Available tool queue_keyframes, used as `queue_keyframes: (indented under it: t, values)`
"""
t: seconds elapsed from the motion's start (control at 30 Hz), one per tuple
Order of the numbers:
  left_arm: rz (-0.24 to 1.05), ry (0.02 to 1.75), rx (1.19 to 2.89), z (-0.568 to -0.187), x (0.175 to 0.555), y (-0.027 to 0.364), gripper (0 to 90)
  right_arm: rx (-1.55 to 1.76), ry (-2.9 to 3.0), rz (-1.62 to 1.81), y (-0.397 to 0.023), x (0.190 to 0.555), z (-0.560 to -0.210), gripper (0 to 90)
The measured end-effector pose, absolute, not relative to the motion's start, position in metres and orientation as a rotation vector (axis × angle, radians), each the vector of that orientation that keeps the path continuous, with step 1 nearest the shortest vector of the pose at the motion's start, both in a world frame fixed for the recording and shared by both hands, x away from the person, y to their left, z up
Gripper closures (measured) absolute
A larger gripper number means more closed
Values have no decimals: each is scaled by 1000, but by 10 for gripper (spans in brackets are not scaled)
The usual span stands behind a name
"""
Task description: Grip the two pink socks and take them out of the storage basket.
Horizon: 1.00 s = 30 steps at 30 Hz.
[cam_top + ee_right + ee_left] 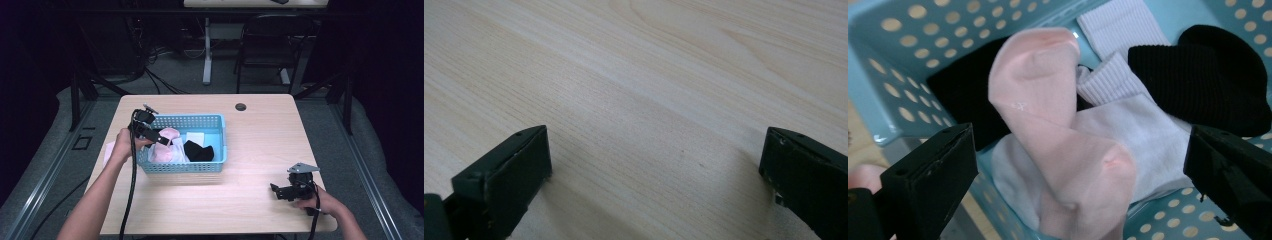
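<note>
A light blue perforated basket (182, 167) stands on the wooden table (260, 135). It holds a pink sock (1058, 140), a white sock (1148, 135), a ribbed white sock (1123, 22) and a black sock (1208, 75). My left gripper (162, 141) hovers over the basket's left end. Its jaws stand wide open (1078, 155) on either side of the pink sock without touching it. My right gripper (275, 190) rests low over bare wood at the front right, open (656, 155) and holding nothing.
A pale pink piece of cloth (109, 150) lies on the table left of the basket, by the left hand. A round cable hole (240, 106) sits near the far edge. A black chair (272, 45) and a desk leg (207, 50) stand beyond the table.
</note>
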<state>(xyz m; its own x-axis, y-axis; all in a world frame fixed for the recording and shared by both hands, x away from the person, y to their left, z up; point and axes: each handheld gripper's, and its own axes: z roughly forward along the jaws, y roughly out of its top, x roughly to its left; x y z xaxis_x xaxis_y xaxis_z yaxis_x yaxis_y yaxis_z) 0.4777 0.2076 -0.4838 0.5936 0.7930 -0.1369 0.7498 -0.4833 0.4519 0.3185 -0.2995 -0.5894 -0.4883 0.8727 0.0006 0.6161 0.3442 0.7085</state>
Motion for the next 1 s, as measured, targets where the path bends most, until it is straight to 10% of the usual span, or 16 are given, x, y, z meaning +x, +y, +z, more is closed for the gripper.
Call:
queue_keyframes:
  t: [1.0]
  values:
    - [57,1308,2411,-512,480,196,194,1311,2235,934,-299,318,-589,0]
